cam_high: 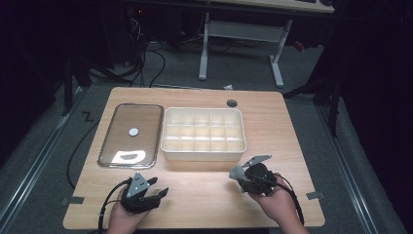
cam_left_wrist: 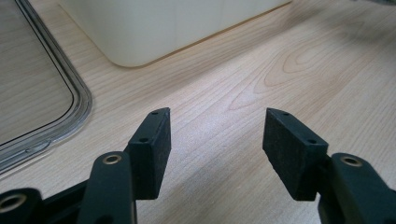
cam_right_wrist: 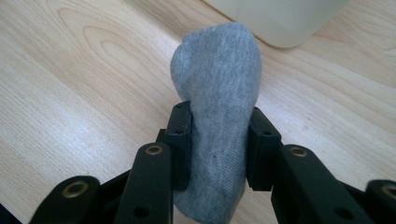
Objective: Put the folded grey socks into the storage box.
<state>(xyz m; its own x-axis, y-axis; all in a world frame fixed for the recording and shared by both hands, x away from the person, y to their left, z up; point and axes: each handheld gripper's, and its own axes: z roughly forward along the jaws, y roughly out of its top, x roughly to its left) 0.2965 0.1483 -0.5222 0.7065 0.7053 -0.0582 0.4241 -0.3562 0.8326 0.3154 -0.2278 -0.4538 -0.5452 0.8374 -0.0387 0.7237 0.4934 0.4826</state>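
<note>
- The left gripper (cam_left_wrist: 215, 140) is hovering low over the near left part of the wooden table (cam_high: 204, 195), its jaws standing wide apart with nothing but bare wood grain showing between the pads.
- The right gripper (cam_right_wrist: 219, 144) is sitting at the near right of the table in the person's right hand (cam_high: 280, 200), its two jaws pressing in from either side on a rolled grey sock (cam_right_wrist: 217, 107).
- The sock is standing up out of the jaws, its rounded end sticking well past the pads and its lower end hanging below them; in the high view it is showing as a small grey lump (cam_high: 237, 172) at the front of the gripper, just short of the box.
- Beyond both grippers, the white compartment box (cam_high: 203, 155) is lying in the middle of the table, its near rounded corner appearing just past the sock in the right gripper view.
- The clear lid (cam_high: 108, 141) is lying flat just to the left of the box, close beside it.
</note>
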